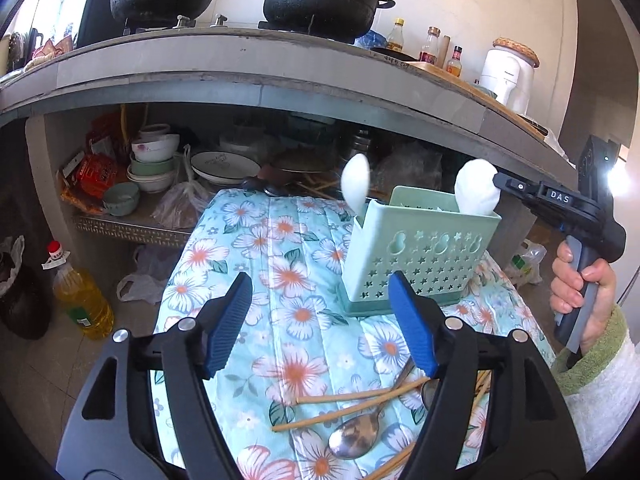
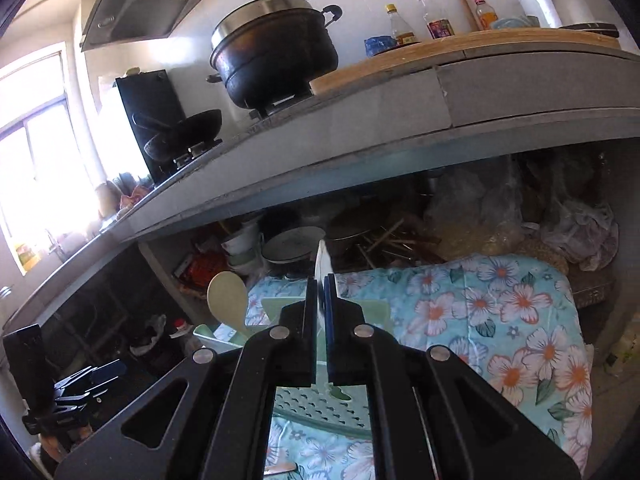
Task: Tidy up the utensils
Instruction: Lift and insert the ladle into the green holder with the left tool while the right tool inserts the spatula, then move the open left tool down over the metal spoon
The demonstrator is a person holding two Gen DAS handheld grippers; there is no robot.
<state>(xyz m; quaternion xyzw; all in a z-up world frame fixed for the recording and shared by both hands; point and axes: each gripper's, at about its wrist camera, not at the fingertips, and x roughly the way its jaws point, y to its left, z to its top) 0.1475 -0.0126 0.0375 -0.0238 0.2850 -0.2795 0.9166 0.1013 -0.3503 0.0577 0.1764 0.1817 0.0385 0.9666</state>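
Indoors | floral cloth [image 1: 288, 240] covers table | kitchen counter [image 1: 280, 64] behind

Daylight enters through the window [image 2: 36, 152], blown out to white glare. The under-counter shelf [image 1: 132, 224] lies in deep shadow. Heavy fisheye bending and black vignetting mark both views' edges. Focus generally sharp; colours slightly washed.

Up top I see a black wok [image 1: 160, 0] and a sooty lidded pot [image 1: 324, 0] on the stove. Sauce bottles [image 1: 430, 46] and a white appliance [image 1: 508, 76] line the counter [image 1: 280, 64] at upper right. Beneath it, stacked bowls [image 1: 154, 162] beside a plate [image 1: 225, 167]; an oil bottle [image 1: 82, 300] stands lower left.
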